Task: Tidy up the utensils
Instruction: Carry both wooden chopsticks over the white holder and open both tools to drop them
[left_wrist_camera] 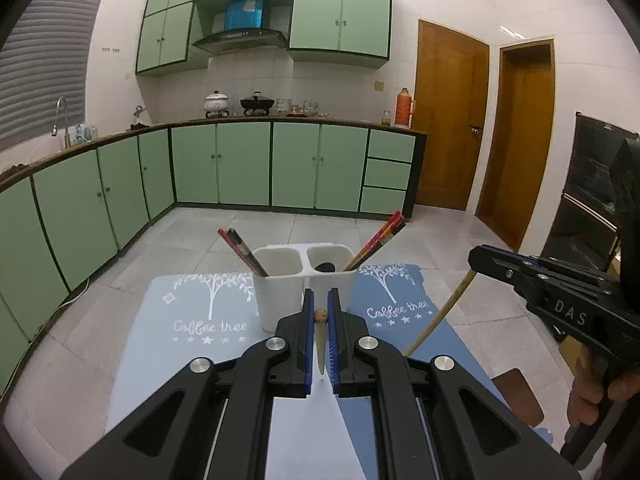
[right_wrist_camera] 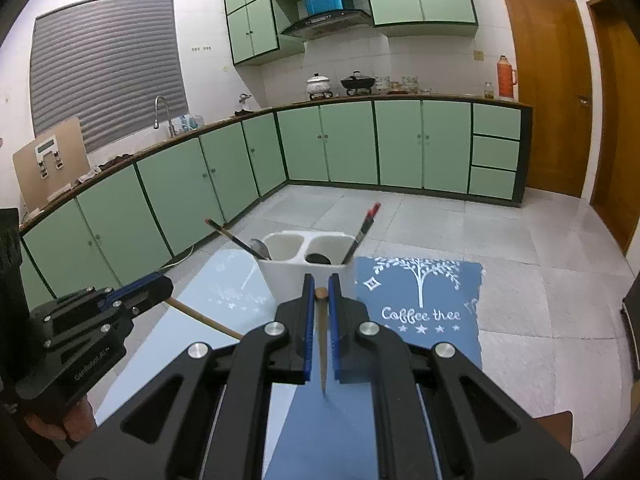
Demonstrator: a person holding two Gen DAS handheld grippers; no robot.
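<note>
Left wrist view: clamped tight in the left gripper (left_wrist_camera: 320, 304), a thin wooden chopstick (left_wrist_camera: 321, 344), just short of the white plastic two-compartment utensil holder (left_wrist_camera: 280, 304) bristling with red-and-black chopsticks (left_wrist_camera: 244, 252) at both ends. Right wrist view: pinched likewise in the right gripper (right_wrist_camera: 321, 288), a second slim wooden chopstick (right_wrist_camera: 322, 340); inside the holder, a metal spoon (right_wrist_camera: 260, 249) left, a dark utensil head (right_wrist_camera: 318, 258) right.

Two mats (left_wrist_camera: 192, 320) (left_wrist_camera: 400, 300) side by side on the bench (left_wrist_camera: 80, 340), with a two-compartment holder (left_wrist_camera: 280, 300) standing across their seam, at the far end. Chopsticks (left_wrist_camera: 242, 250) leaning out leftward from the left compartment, more chopsticks (left_wrist_camera: 378, 242) leaning out rightward from the right one. Nearer than the holder, left hand-held gripper (left_wrist_camera: 320, 312) and right hand-held gripper (right_wrist_camera: 321, 294) side by side above the mats, each with a stick (left_wrist_camera: 321, 344) (right_wrist_camera: 322, 344) between the fingers; behind it all, floor, then cabinets (left_wrist_camera: 272, 164) along the back wall, doors (left_wrist_camera: 448, 120) at right.
</note>
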